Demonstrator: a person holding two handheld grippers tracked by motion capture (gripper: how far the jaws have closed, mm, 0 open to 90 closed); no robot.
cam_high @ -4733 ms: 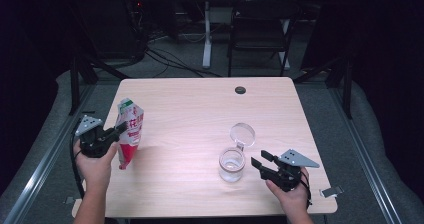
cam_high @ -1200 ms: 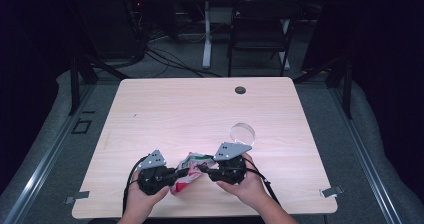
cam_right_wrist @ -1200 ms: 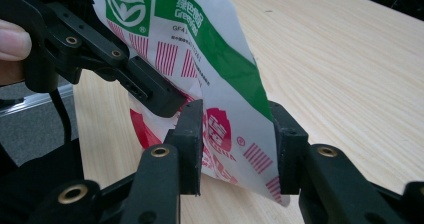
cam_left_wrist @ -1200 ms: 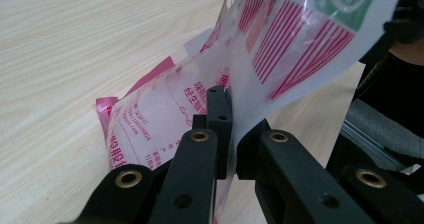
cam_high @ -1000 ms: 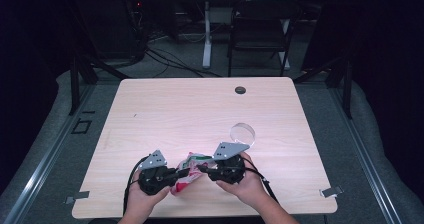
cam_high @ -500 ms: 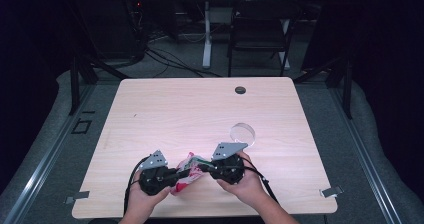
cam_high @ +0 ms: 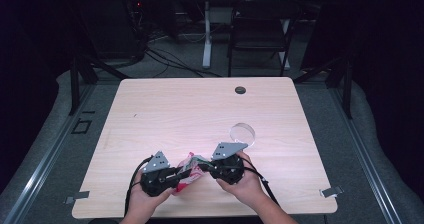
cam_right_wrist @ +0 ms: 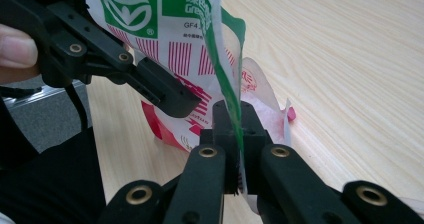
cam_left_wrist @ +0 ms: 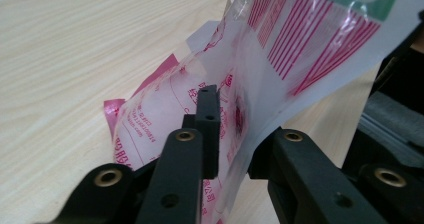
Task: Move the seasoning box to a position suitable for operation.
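We hold pouch [cam_high: 189, 168] between both grippers at table's [cam_high: 150, 109] 6 o'clock edge. Right gripper [cam_right_wrist: 235, 149] pinches its edge tight. Left gripper [cam_left_wrist: 235, 134] jaws just eased apart, film loose between. Step: tearing open. Next: re-clamp left, pull apart.

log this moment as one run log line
left gripper: opening, bag between fingers | right gripper: shut on bag edge | glass jar: behind

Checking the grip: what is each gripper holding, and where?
Right gripper pinches the red-and-white plastic bag's green edge; the left gripper's jaws straddle its side, just opening.
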